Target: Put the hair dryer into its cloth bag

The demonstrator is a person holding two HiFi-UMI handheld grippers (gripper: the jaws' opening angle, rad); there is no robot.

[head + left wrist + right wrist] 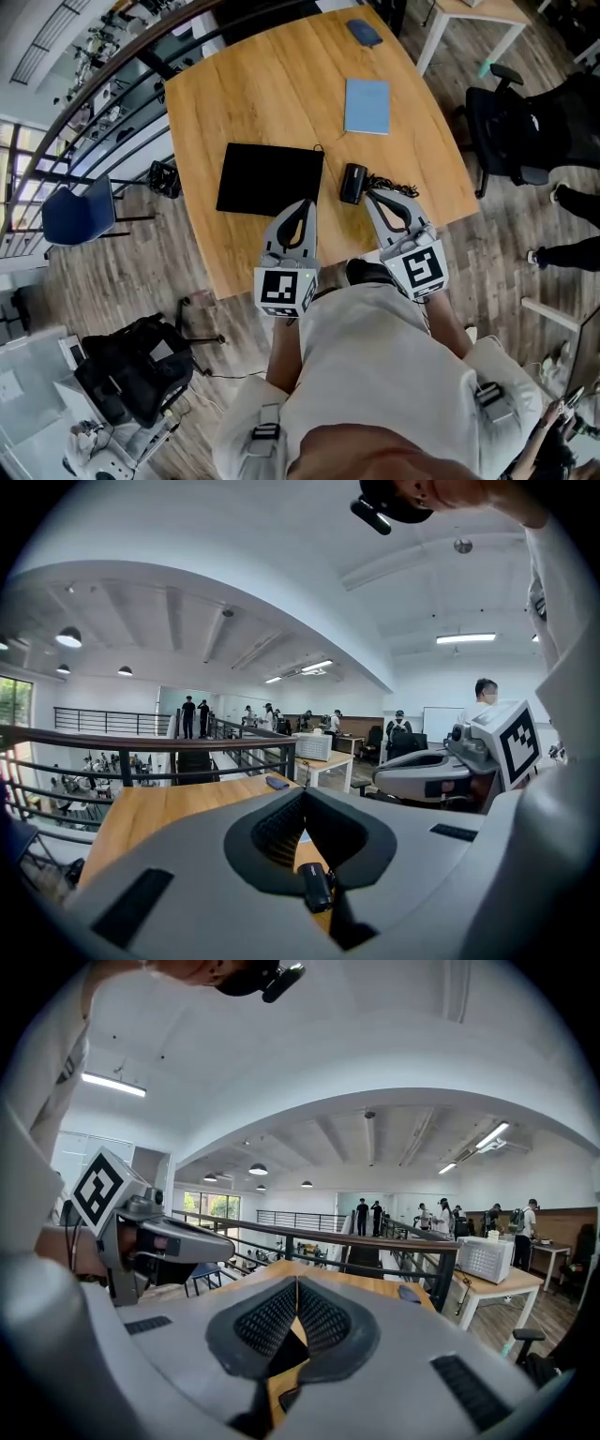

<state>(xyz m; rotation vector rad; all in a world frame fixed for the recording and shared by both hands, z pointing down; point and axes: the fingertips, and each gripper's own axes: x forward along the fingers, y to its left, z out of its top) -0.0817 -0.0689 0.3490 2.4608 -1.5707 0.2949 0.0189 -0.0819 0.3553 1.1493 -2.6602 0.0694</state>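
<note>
In the head view, the flat black cloth bag [270,178] lies on the wooden table [281,84]. The black hair dryer [353,183] lies just right of it, with its cord [394,186] bunched to the right. My left gripper [307,202] is shut and empty, its tips over the bag's near right corner. My right gripper [368,193] is shut and empty too, its tips just short of the dryer's near end. In the left gripper view the shut jaws [302,803] show the hair dryer [316,885] through the gap below them. The right gripper view shows shut jaws [296,1283].
A blue notebook [367,105] and a small dark pouch [364,33] lie farther back on the table. A black office chair [511,131] stands to the right, a blue chair [80,211] to the left, and a black backpack [131,370] on the floor. A railing [141,752] runs behind the table.
</note>
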